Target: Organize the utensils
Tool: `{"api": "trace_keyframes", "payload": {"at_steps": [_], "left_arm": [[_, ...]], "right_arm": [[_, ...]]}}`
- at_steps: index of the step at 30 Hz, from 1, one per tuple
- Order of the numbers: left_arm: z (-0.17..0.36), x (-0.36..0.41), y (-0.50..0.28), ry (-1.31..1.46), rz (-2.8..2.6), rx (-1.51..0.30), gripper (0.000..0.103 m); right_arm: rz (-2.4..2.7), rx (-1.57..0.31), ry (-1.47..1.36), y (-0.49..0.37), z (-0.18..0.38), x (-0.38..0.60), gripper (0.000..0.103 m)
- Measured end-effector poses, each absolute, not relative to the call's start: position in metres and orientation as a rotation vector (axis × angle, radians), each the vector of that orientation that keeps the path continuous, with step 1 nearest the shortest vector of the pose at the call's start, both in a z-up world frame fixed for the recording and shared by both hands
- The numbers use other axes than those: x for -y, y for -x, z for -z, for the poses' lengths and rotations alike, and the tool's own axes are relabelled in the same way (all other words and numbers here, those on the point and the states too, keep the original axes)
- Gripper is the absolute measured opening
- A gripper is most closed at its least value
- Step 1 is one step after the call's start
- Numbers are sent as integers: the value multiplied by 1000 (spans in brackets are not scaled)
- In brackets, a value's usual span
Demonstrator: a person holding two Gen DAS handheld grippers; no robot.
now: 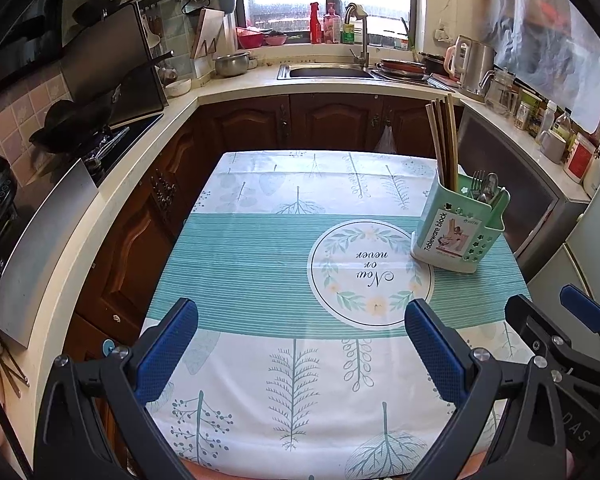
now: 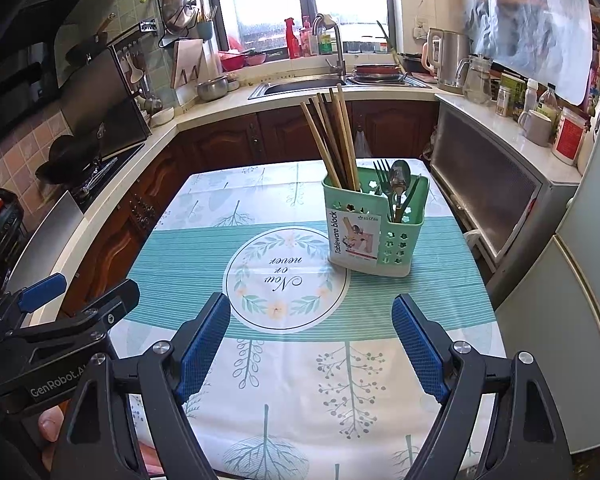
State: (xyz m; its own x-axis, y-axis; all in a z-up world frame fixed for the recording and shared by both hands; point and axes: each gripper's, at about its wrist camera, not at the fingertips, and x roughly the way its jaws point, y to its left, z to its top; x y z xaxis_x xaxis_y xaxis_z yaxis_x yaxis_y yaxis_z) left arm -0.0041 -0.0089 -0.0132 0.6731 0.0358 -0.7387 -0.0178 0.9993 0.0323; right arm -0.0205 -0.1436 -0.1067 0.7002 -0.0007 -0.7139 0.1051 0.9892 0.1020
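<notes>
A green utensil holder [image 2: 374, 226] stands on the table with the patterned cloth [image 2: 188, 248], at its far right; it also shows in the left wrist view [image 1: 458, 226]. Several wooden chopsticks [image 2: 334, 140] stand in its left compartment. A fork, a spoon [image 2: 399, 180] and other cutlery stand in its right compartment. My left gripper [image 1: 300, 332] is open and empty above the near part of the table. My right gripper [image 2: 311, 326] is open and empty, in front of the holder and apart from it. The right gripper also shows at the right edge of the left wrist view [image 1: 556, 320].
Kitchen counters wrap around the table: a stove with a black pan [image 2: 66, 158] on the left, a sink [image 2: 300, 86] at the back, jars and a mug [image 2: 538, 126] on the right. A fridge [image 2: 572, 320] stands close to the table's right edge.
</notes>
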Motion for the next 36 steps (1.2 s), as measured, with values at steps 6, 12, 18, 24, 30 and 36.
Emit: {"api": "trace_keyframes", "payload": {"at_steps": [6, 12, 18, 24, 30, 36], "left_arm": [[14, 9, 4, -22, -31, -835, 102], [14, 9, 4, -18, -38, -839, 102], [15, 9, 4, -19, -37, -845, 102], [15, 9, 4, -20, -41, -843, 102], [18, 8, 2, -20, -46, -856, 102], [20, 7, 1, -21, -49, -867, 102]], "right_arm": [[57, -800, -143, 16, 112, 146, 85], [61, -801, -137, 14, 112, 147, 85], [60, -807, -138, 13, 114, 149, 85], [58, -811, -139, 12, 114, 148, 85], [57, -825, -135, 8, 117, 146, 85], [54, -836, -137, 4, 122, 145, 85]]}}
